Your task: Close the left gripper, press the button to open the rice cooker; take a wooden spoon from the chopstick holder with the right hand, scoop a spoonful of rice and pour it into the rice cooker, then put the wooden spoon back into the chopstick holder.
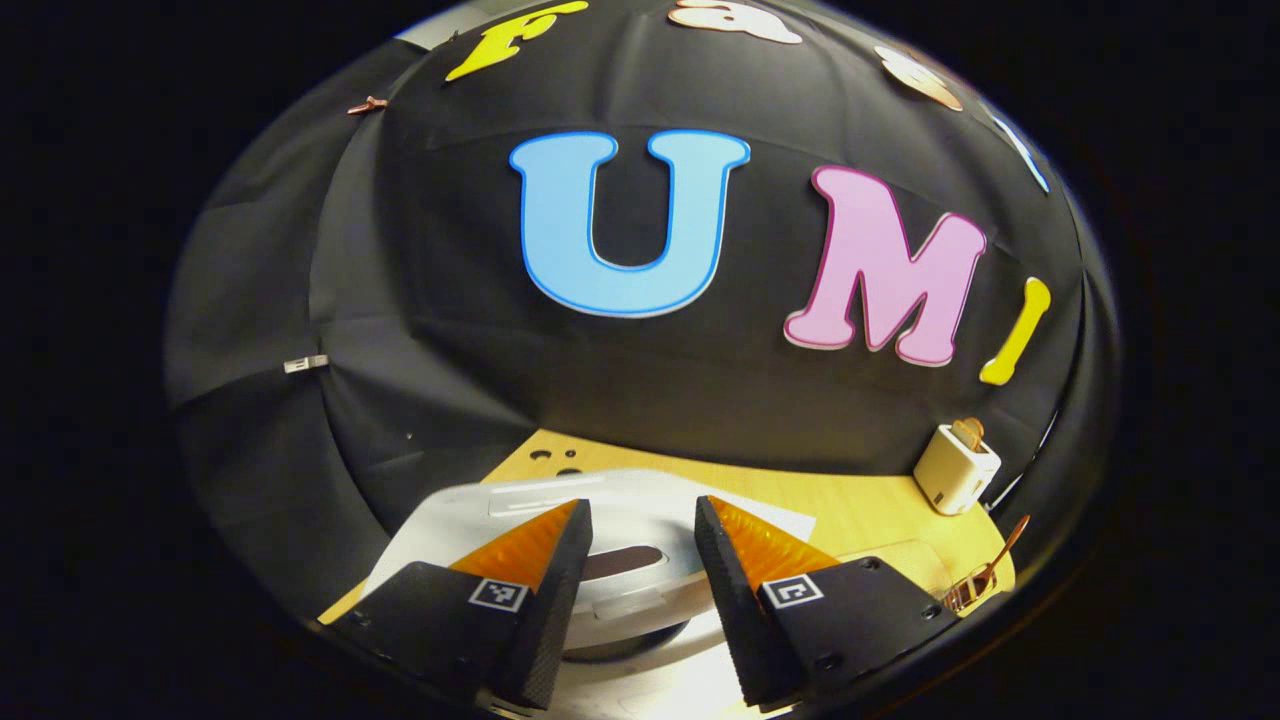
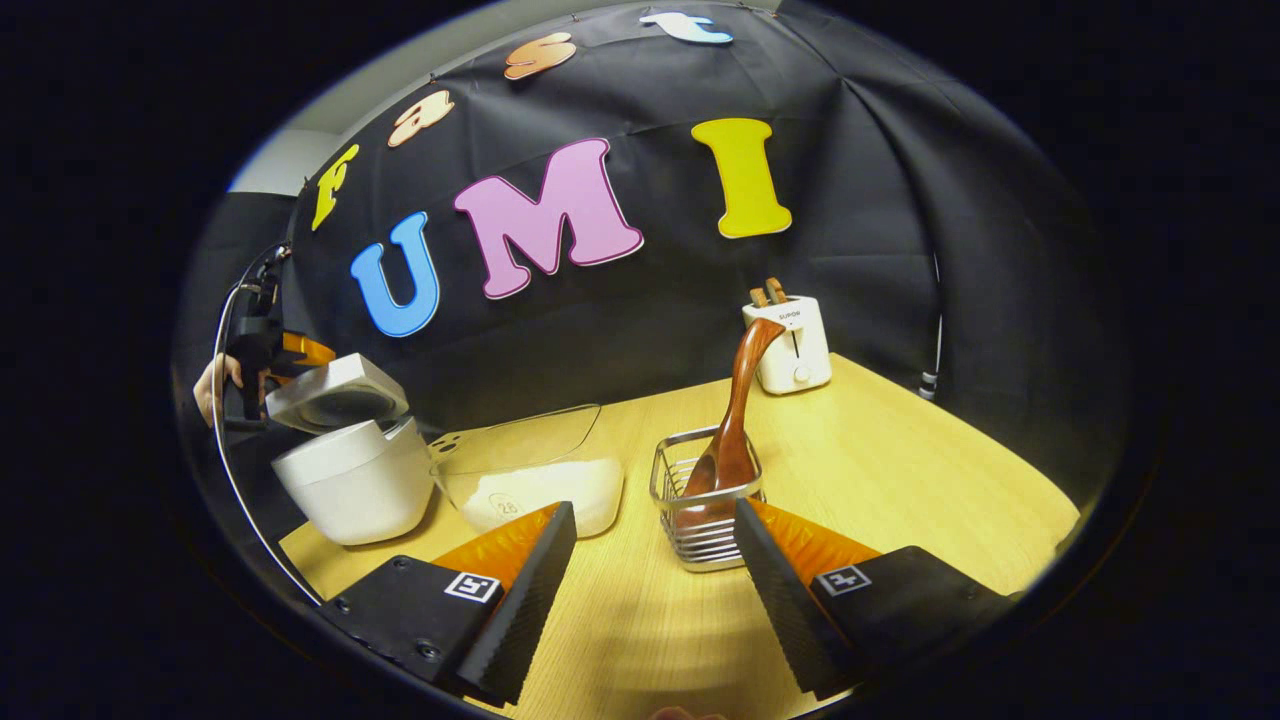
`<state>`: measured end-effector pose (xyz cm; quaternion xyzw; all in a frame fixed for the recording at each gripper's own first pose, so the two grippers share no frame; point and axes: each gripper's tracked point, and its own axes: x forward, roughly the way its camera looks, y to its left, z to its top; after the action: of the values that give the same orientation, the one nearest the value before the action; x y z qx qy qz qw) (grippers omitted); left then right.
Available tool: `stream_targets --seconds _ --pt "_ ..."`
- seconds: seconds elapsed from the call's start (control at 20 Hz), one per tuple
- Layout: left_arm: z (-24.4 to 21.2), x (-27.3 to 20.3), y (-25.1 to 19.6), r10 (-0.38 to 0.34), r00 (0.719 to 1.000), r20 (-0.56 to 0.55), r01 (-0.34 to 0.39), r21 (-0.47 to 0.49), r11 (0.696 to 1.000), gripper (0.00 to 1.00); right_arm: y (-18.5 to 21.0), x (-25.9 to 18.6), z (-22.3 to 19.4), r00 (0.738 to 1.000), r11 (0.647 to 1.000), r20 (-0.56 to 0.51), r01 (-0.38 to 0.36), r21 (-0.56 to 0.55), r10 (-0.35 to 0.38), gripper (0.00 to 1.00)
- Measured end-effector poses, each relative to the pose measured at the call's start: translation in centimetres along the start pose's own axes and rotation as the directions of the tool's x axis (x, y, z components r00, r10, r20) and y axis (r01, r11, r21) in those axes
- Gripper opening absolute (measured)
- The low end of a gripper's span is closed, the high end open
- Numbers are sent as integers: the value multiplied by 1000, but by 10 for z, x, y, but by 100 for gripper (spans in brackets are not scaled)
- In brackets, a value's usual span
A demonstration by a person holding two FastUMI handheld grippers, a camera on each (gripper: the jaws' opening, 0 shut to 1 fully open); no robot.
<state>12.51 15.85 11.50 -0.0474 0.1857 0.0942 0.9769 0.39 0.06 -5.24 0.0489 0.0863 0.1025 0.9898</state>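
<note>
Right gripper (image 2: 655,590) spread wide and holding nothing, hanging over the wooden table (image 2: 900,480) just short of the chopstick holder (image 2: 706,500).

The wooden spoon (image 2: 738,420) stands in that wire holder, bowl down among the bars and handle leaning up and away toward the white toaster (image 2: 792,343) behind the holder. Just beside the holder, on the side away from the toaster, sits a clear container of rice (image 2: 535,485) with its lid tilted up; beyond it, farther from the holder, is the white rice cooker (image 2: 352,470) with its lid raised. In the left gripper view the left gripper (image 1: 640,580) is also parted, with nothing between its fingers, poised above the cooker's white lid (image 1: 620,510). From the right gripper view, a hand (image 2: 212,385) holds that gripper behind the cooker.
</note>
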Motion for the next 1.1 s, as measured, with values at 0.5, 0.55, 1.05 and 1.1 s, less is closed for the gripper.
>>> stream_targets --seconds 0.5,0.55,1.05,1.1 --pt "-70 4 -9 61 998 -22 -62 -65 996 66 -10 -7 -24 999 999 -36 -11 45 13 98" --pt "-70 4 -9 66 998 -8 -67 -69 995 63 -10 -5 -24 999 999 -34 -14 45 15 98" --pt "-73 6 -7 143 984 107 -151 68 986 51 0 0 -45 997 997 -61 -42 59 45 98" --pt "-73 7 -12 127 985 112 -138 94 986 52 0 -1 -44 997 998 -63 -41 56 44 98"
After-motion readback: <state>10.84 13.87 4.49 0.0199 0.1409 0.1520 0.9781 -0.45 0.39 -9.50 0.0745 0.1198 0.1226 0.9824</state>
